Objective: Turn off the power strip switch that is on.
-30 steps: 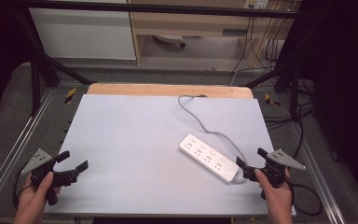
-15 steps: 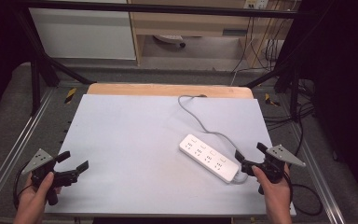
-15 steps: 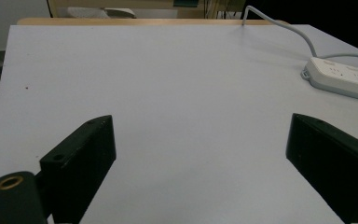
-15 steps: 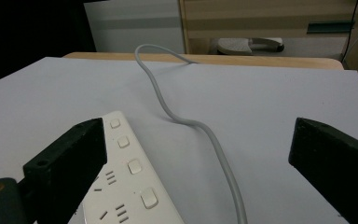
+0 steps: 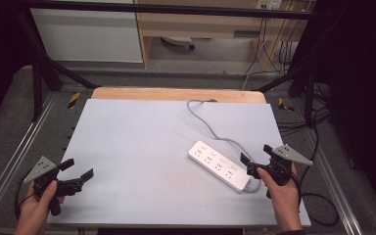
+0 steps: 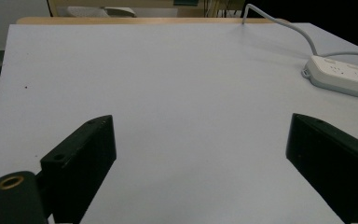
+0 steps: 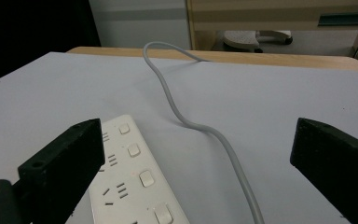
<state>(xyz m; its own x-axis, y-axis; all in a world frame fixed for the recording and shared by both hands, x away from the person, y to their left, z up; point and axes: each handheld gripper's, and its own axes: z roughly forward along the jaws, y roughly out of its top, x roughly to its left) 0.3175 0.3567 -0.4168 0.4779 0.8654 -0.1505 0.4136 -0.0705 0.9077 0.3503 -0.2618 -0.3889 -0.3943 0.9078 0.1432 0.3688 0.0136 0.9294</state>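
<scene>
A white power strip [image 5: 219, 165] lies slantwise on the right half of the pale grey table [image 5: 142, 147]; its grey cable [image 5: 206, 120] snakes to the far edge. My right gripper [image 5: 248, 164] is open at the strip's near end, one jaw over it and nothing gripped. The right gripper view has the strip [image 7: 133, 175] by the left jaw and the cable [image 7: 205, 126] running between the jaws. My left gripper [image 5: 77, 171] is open at the near left corner, over bare table. In the left gripper view the strip [image 6: 342, 74] lies far right.
A wooden board edge [image 5: 176, 94] runs along the table's far side. Metal frame rails [image 5: 10, 166] flank the table on both sides. Dark cables [image 5: 318, 205] lie on the floor at the right. A cabinet [image 5: 88, 34] stands behind.
My right gripper has moved left and slightly forward, closer over the near end of the power strip. The left gripper has hardly moved.
</scene>
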